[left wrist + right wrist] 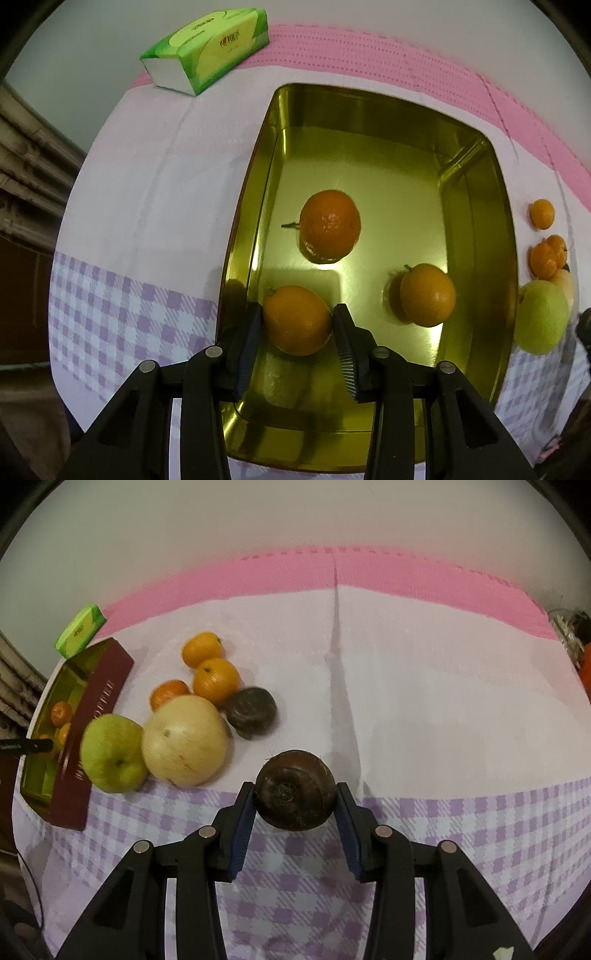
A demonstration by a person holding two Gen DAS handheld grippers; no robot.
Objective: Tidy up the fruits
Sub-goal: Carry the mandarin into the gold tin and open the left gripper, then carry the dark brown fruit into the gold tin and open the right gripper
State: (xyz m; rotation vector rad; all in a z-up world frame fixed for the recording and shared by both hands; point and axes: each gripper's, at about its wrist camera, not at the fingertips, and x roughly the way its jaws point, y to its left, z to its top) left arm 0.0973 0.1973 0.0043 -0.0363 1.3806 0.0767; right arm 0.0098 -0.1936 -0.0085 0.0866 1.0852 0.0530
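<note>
Currently the left gripper [297,319] is clamped on an orange [296,319], both pads against its sides, held low over the near end of the gold tin [480,236]. Whether the fruit already touches the tin floor I cannot tell; a faint reflection sits under it. Two more oranges lie in the tin: one [330,228] toward the middle with a stem sticking out, another [427,294] nearer the tin's right wall. Both are apart from the held one.

Risks here: the orange is round and the tin floor is slick metal, so a release from any height would likely let it roll into the other two or against the wall. Opening while the pads are tilted could flick it sideways.

The right gripper [295,797] is clenched on a dark brown round fruit [294,789], lifted just clear of the checked cloth [480,830], well to the right of the tin. The grip looks to sit at the widest part, pads on opposite sides. Smooth skin, so a slip is possible if the hand swings fast.

Between it and the tin, just outside the tin's red wall [92,716]: a green apple [112,753] touching a pale round fruit [184,740], three small oranges behind them, and a second dark fruit [252,712]. Carrying toward the tin over this cluster could knock something rolling. A green tissue pack [207,46] lies beyond the tin's far left corner, out of the way.
</note>
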